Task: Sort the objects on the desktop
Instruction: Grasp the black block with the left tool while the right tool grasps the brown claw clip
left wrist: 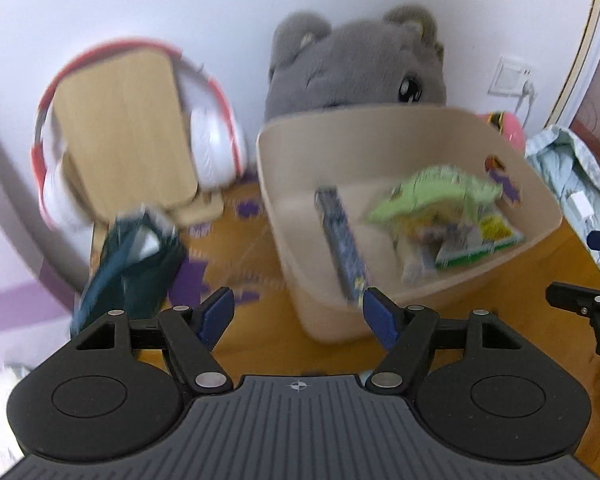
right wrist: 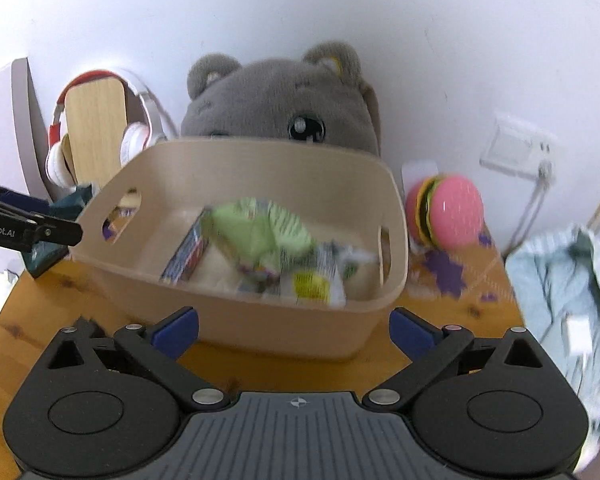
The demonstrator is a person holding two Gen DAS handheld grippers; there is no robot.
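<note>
The beige bin (right wrist: 236,320) stands on the wooden desk (right wrist: 32,320), its near wall just ahead of the right hand-held gripper (right wrist: 294,332), whose blue-padded jaws are spread wide with nothing between them. The left hand-held gripper (left wrist: 298,316) is also open and empty, its right pad just short of the bin's near left corner (left wrist: 324,320). Inside the bin lie a light green packet (right wrist: 260,232), a long dark printed box (left wrist: 340,240) leaning on the left wall, and some blurred printed packets (right wrist: 316,284) toward the right. Bare desk shows in front of the bin and at its left, where a dark teal pouch (left wrist: 132,264) lies beside purple stickers (left wrist: 188,280). Behind that, a wooden stand (left wrist: 124,136) carrying red-and-white headphones (left wrist: 216,140) stands against the white wall. A grey plush toy (right wrist: 284,100) sits directly behind the bin, closing off the back. To the right of the bin a pink burger-shaped toy (right wrist: 448,216) sits near the wall, and pale blue-green cloth (right wrist: 564,300) crowds the desk's right edge. The desk's left edge curves away near the left gripper's arm (right wrist: 28,228).
</note>
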